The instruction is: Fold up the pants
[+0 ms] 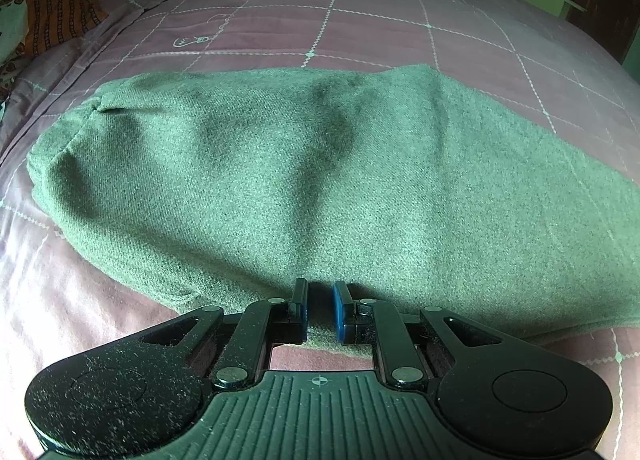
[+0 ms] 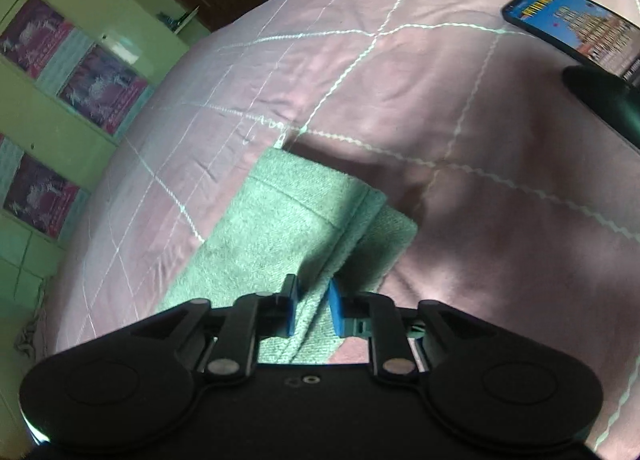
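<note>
Pants of green woven wool (image 1: 320, 180) lie folded lengthwise across the pink checked bedspread (image 1: 360, 28). My left claw (image 1: 320, 310) sits at their near edge, jaws slightly apart, gripping nothing. My right claw (image 2: 314, 310) straddles the hem end, likewise apart. Next, I judge, both must pinch and fold crosswise.

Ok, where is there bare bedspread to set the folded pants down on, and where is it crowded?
Bare pink bedspread lies beyond the pant-leg hems, up to the phone on its stand at far right. Another open stretch runs behind the green pants. The far left corner is crowded by an orange patterned cloth.
</note>
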The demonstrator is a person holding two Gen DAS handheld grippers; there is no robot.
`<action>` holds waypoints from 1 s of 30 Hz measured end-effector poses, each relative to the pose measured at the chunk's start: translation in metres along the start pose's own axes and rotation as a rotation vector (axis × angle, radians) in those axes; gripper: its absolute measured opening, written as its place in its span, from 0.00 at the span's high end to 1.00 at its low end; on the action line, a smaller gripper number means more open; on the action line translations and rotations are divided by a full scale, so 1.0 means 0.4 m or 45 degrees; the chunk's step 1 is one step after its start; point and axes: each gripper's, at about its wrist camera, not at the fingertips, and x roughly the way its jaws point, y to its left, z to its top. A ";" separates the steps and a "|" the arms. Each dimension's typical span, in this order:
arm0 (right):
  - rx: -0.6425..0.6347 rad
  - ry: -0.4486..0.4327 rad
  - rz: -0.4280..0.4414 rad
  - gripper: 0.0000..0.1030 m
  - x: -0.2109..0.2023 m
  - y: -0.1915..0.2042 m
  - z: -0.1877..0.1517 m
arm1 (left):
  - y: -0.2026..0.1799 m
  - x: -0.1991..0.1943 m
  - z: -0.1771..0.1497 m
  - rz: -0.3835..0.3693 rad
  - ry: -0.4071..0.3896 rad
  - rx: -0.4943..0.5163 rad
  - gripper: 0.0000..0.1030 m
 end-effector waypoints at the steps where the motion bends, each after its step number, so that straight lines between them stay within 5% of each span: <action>1: -0.023 0.002 0.009 0.92 -0.006 0.007 -0.004 | 0.000 0.000 0.001 -0.001 0.001 0.005 0.87; 8: -0.208 -0.117 0.071 1.00 -0.109 0.035 0.008 | 0.004 0.002 0.011 -0.026 0.019 0.068 0.87; 13: -0.203 -0.033 -0.147 0.99 -0.061 -0.068 0.011 | 0.005 0.001 0.016 -0.036 0.031 0.108 0.87; 16: 0.027 -0.014 0.050 0.80 -0.073 -0.108 0.020 | 0.003 0.000 0.015 -0.022 0.026 0.101 0.87; 21: -0.100 -0.020 0.113 0.80 -0.079 -0.043 0.016 | -0.006 -0.001 0.010 0.002 0.011 0.103 0.87; 28: -0.009 0.069 0.045 0.82 0.021 -0.026 0.016 | -0.004 -0.002 0.010 0.001 0.012 0.093 0.87; 30: 0.030 0.049 0.052 0.93 0.037 -0.024 0.021 | -0.006 -0.001 0.010 0.005 0.011 0.097 0.87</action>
